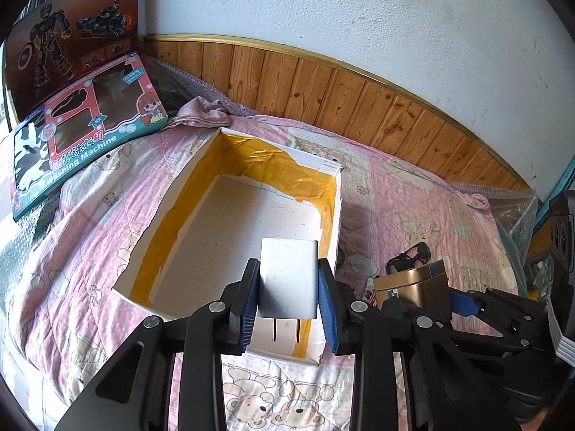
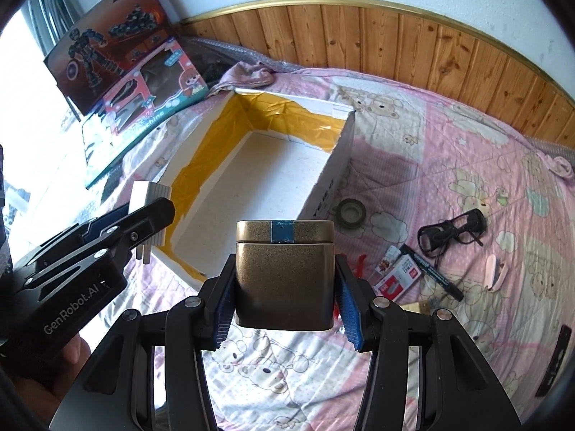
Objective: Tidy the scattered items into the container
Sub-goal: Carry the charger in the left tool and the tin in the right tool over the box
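- Two toy boxes [image 2: 129, 68] lean at the bed's far left corner, one dark with a robot figure, one pink and teal.
- One left gripper [image 1: 288, 287] is clamped on one white charger [image 1: 288, 276]; it holds the charger above the near end of the box, two flat prongs pointing down.
- One box [image 2: 337, 168], the container, lies on the quilt [image 2: 449, 136] toward the far left; it is white, open on top, with yellow tape lining its inner walls and a bare white floor.
- One right gripper [image 2: 285, 287] grips one tin [image 2: 284, 273] by its sides, above the quilt just before the box's near right corner; the tin is bronze, rounded, lidded, with a blue tape strip on the lid.
- One tape roll [image 2: 349, 212] lies against the box's right wall.
- Right of it on the quilt lie one small red-and-white pack [image 2: 397, 273], one black marker [image 2: 431, 269], one pair of black glasses [image 2: 452, 231] and one pale pink clip [image 2: 495, 273], all scattered apart.
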A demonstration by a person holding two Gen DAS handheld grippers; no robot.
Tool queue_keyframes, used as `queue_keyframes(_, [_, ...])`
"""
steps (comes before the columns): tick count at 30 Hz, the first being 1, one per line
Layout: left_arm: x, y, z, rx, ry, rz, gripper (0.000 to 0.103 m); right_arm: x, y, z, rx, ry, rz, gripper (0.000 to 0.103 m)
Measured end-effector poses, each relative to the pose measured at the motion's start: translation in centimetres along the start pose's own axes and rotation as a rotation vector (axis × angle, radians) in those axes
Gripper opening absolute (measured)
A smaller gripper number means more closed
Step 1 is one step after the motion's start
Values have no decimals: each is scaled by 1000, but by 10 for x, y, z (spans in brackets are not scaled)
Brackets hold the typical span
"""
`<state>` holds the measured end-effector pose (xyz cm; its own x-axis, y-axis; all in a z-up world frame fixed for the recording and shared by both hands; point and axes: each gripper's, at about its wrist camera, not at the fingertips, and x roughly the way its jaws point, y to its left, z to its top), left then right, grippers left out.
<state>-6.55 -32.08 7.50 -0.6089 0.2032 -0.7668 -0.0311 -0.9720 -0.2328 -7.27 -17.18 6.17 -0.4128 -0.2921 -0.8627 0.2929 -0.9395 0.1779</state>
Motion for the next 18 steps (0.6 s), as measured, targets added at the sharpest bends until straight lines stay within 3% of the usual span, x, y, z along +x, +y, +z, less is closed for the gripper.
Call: queue_keyframes(18, [29, 58, 18, -119, 36, 42, 32, 47, 41, 36, -92, 34, 47, 53])
